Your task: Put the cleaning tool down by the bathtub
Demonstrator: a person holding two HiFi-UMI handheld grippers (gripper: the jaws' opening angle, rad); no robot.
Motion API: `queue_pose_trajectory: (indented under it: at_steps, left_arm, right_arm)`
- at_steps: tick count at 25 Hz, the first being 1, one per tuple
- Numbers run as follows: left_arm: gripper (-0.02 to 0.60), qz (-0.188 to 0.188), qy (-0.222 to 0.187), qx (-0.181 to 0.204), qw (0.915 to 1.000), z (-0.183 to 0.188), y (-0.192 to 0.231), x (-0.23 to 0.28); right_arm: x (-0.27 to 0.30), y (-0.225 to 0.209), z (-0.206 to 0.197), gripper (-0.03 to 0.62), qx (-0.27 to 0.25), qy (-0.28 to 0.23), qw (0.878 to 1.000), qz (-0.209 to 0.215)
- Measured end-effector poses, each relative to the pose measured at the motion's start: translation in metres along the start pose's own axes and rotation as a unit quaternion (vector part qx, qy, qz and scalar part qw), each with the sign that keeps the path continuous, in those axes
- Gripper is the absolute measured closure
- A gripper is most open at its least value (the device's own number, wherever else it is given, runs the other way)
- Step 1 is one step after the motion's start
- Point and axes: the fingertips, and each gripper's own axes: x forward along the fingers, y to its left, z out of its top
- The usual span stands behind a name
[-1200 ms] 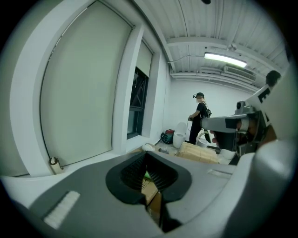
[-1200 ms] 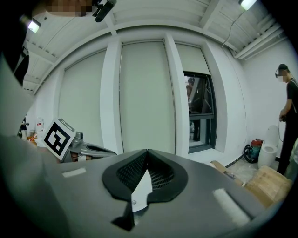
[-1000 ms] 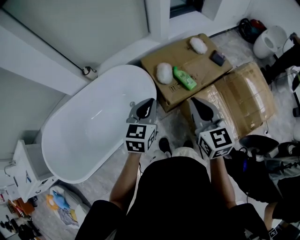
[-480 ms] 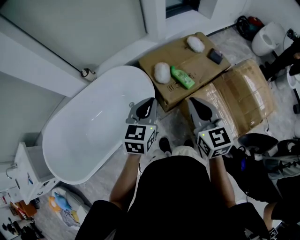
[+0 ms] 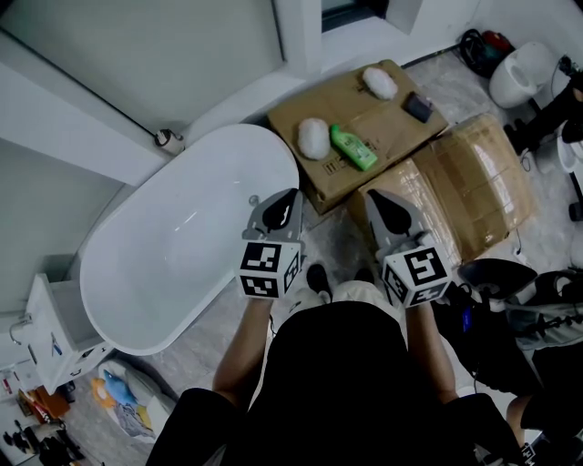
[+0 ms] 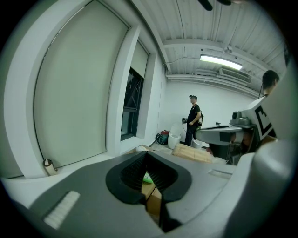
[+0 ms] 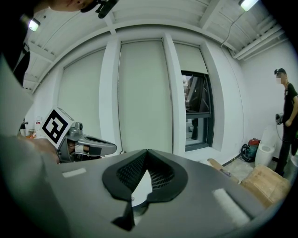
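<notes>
Holding nothing, jaws closed: left gripper (image 5: 288, 202), right gripper (image 5: 381, 202); one bathtub (image 5: 173, 255), perhaps two sponges (image 5: 312, 136).

Cool, even indoor light; fisheye warp at the rims

A ceiling tube lamp (image 6: 222, 61) glows bright in the left gripper view, and a second lamp (image 7: 247, 3) flares at the right gripper view's top corner. The white bathtub (image 5: 164, 255) carries a faint sheen (broad, soft-edged) in the head view, whose lower half falls dark. Both gripper views bow straight lines and blacken at the corners.
</notes>
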Motion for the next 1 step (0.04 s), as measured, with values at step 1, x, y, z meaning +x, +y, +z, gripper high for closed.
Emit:
queue_pose_trajectory:
  at_steps: [1]
  left_arm:
    - [0.583, 0.0, 0.0, 0.0, 1.0, -0.0003, -0.0003, 0.0007]
  right_arm:
    - [0.0, -0.0005, -0.0005, 0.588, -0.001, 0.0, 1.0, 0.0]
